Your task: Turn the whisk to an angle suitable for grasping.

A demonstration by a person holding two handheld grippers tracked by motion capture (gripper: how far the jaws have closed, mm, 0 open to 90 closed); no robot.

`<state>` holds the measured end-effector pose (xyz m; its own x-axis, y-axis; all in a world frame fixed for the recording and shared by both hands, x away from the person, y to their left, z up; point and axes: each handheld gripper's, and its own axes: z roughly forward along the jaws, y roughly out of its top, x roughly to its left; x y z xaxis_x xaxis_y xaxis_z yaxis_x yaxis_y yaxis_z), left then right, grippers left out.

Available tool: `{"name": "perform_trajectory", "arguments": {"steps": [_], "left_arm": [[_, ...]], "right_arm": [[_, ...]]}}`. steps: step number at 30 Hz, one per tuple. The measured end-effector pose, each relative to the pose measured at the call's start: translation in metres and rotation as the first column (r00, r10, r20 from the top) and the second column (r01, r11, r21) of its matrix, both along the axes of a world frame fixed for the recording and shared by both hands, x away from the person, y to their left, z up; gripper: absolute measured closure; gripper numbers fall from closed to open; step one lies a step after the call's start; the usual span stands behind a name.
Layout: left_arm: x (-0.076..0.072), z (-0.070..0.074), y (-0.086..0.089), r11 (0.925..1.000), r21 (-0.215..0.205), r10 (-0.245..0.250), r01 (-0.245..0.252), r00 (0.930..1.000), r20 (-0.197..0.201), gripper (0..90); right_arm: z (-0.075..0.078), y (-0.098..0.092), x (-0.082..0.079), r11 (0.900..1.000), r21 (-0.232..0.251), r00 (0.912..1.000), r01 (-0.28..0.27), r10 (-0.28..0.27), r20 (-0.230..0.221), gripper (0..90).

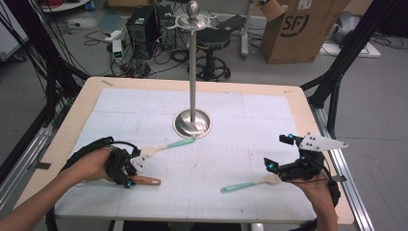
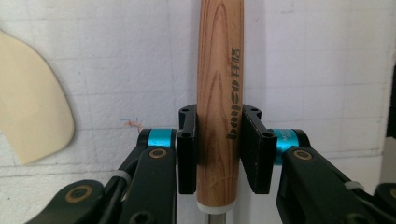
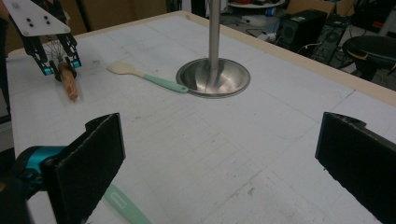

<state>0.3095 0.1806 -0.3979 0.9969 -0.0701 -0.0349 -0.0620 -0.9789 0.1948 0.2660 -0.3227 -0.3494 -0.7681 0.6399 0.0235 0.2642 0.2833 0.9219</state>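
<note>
We find the left gripper [image 1: 126, 168] clamped on the wooden handle [image 2: 219, 102], which lies flat on the gridded mat [image 1: 202, 163] at the near left, its long axis running straight out between the jaws toward the table's middle. The handle is varnished, brown-grained, with dark lettering and a pale collar. The right gripper [image 1: 276, 159], well apart, stands open above a mint-handled spatula [image 1: 250, 183].

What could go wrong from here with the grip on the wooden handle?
The left hand-held gripper clamps the wooden handle near its ferrule end, so the long free end could swing or twist on lifting. It might also sweep the cream spatula lying close by, or strike the steel stand.
</note>
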Motion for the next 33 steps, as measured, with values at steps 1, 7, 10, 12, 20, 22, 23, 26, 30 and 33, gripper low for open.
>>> {"name": "perform_trajectory", "arguments": {"steps": [1,7,10,12,20,22,23,26,30,33], "left_arm": [[0.0,0.003,0.001,0.9996,-0.026,0.009,-0.009,1.0,0.0,70.1],[0.0,0.016,0.006,0.9941,-0.1,0.043,-0.042,0.999,0.01,70.2],[-0.001,0.026,0.01,0.9861,-0.155,0.063,-0.061,0.998,0.008,70.2],[-0.002,0.028,0.011,0.9845,-0.163,0.067,-0.064,0.9977,0.008,70.3],[-0.003,0.05,0.017,0.9544,-0.267,0.143,-0.134,0.9897,0.013,70.3],[-0.002,0.055,0.018,0.9427,-0.295,0.165,-0.156,0.9863,0.007,70.3],[-0.002,0.055,0.018,0.9427,-0.295,0.165,-0.156,0.9863,0.007,70.3],[-0.002,0.063,0.022,0.923,-0.347,0.18,-0.166,0.9837,0.009,70.4],[-0.002,0.071,0.025,0.9003,-0.393,0.203,-0.187,0.9792,-0.001,70.3],[-0.001,0.076,0.027,0.8872,-0.419,0.211,-0.194,0.9774,-0.006,70.3]], "right_arm": [[0.0,0.0,0.0,1.0,0.001,1.0,0.0,0.0,0.005,0.0],[0.0,-0.001,0.0,1.0,-0.002,1.0,-0.003,0.003,0.006,0.0],[0.0,0.0,0.0,1.0,-0.005,1.0,-0.003,0.003,0.005,0.0],[0.0,0.0,0.0,1.0,-0.006,1.0,-0.004,0.004,0.001,0.0],[0.0,0.0,0.0,1.0,-0.008,0.9999,-0.014,0.014,-0.008,0.0],[0.0,0.001,0.0,1.0,-0.006,0.9998,-0.018,0.018,-0.011,0.0],[0.0,0.001,0.0,1.0,-0.006,0.9998,-0.018,0.018,-0.011,0.0],[0.001,0.002,-0.001,0.999,-0.004,0.9993,-0.034,0.034,-0.012,0.0],[0.002,0.003,-0.001,0.999,-0.002,0.9994,-0.033,0.033,-0.008,0.0],[0.002,0.002,-0.001,1.0,-0.004,0.9995,-0.03,0.03,-0.011,0.0]]}}
